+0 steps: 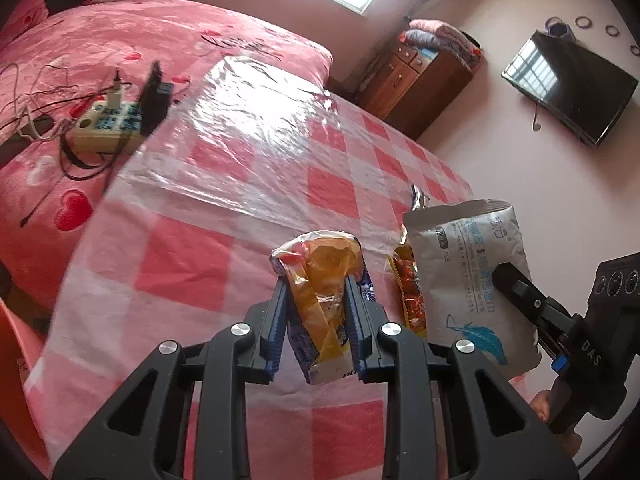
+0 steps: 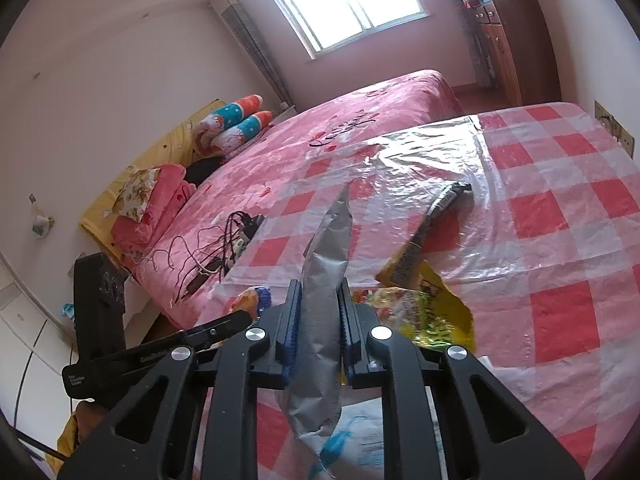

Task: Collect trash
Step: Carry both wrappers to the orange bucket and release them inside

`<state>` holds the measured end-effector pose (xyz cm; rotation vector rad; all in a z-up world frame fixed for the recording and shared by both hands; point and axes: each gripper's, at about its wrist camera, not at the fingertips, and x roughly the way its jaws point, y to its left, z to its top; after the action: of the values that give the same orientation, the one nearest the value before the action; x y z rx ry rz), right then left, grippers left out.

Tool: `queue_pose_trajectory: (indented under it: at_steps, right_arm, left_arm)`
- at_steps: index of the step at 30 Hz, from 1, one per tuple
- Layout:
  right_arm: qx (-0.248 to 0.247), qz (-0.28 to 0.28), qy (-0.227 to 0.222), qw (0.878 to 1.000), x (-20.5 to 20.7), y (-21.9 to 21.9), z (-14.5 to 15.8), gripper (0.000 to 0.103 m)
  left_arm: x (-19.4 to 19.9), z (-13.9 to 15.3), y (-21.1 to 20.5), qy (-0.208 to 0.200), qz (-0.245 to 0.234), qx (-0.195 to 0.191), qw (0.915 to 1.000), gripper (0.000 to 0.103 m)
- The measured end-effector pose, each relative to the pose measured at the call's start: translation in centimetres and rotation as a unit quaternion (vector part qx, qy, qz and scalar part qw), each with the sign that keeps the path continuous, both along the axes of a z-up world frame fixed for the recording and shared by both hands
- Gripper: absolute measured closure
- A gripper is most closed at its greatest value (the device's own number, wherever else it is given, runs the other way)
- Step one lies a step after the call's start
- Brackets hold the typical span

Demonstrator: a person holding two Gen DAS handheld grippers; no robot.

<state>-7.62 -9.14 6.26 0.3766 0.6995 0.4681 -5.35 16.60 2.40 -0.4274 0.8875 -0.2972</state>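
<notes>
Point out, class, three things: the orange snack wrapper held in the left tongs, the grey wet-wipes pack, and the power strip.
orange snack wrapper [image 1: 320, 280]: left wrist view, crumpled middle.
grey wet-wipes pack [image 1: 468, 264]: left wrist view, printed face.
power strip [image 1: 106, 128]: left wrist view, socket top.

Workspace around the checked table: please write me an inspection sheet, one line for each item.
Surface: red and white checked tablecloth under a clear plastic sheet, beside the pink bed.
Job's things: yellow-orange crinkled snack wrapper in the left gripper; grey wet-wipe pack with blue feather print in the right gripper.
Clutter: yellow foil wrapper and a black packet on the cloth; a red wrapper behind the wipe pack.
Grippers: both sets of fingers closed on their items.
Cables: tangled leads around a cream power strip on the bed.
Surroundings: window, brown wooden cabinet, wall-mounted black television, pillows.
</notes>
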Motion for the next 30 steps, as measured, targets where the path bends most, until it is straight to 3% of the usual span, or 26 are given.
queue_pose_trajectory:
  at_steps: [9,18,30]
  right_arm:
    - [0.008,0.031,-0.006,0.999,-0.6,2.7,1.7,0.085]
    - [0.029,0.106,0.013,0.994,-1.0,8.9,2.6,0.085]
    - [0.026,0.245,0.037,0.969,-2.2,22.1,2.3,0.085]
  left_arm:
    - [-2.4,1.1,4.5,-0.016,0.035,-0.005,0.9993,0.074]
    - [-6.0,0.9,10.5,-0.015,0.09,0.004,0.9958,0.074]
    - [-11.9,-1.7,21.0,0.02,0.21,0.019,0.9773,0.074]
